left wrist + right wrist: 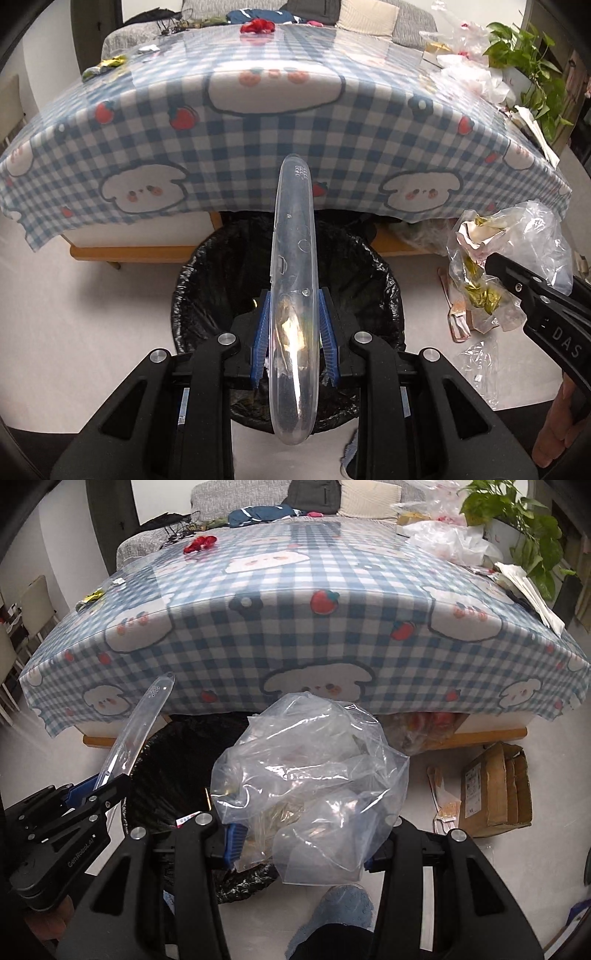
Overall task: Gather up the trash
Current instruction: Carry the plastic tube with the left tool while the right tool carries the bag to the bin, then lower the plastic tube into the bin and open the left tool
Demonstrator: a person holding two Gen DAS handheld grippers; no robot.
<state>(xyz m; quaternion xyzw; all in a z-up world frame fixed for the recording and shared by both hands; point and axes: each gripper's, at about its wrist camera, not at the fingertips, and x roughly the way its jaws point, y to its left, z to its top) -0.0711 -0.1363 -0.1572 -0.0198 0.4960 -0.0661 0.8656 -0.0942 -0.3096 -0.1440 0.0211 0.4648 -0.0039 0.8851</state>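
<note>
My left gripper (294,332) is shut on a clear plastic lid (294,280), held edge-on and upright over the black-lined trash bin (207,280). Its blue pads (260,336) press both sides of the lid. In the right wrist view the same lid (142,723) slants up at the left above the bin (173,771). My right gripper (299,843) is shut on a crumpled clear plastic bag (314,771) with gold wrappers inside, just right of the bin. The left wrist view shows that bag (491,266) at the right, beside the bin's rim.
A table with a blue checked cloth (277,122) stands right behind the bin; red scraps (257,26), gold wrappers (110,62) and plastic bags (447,539) lie on it. A cardboard box (495,786) and loose wrappers (458,317) sit on the floor at the right. A potted plant (517,528) is at back right.
</note>
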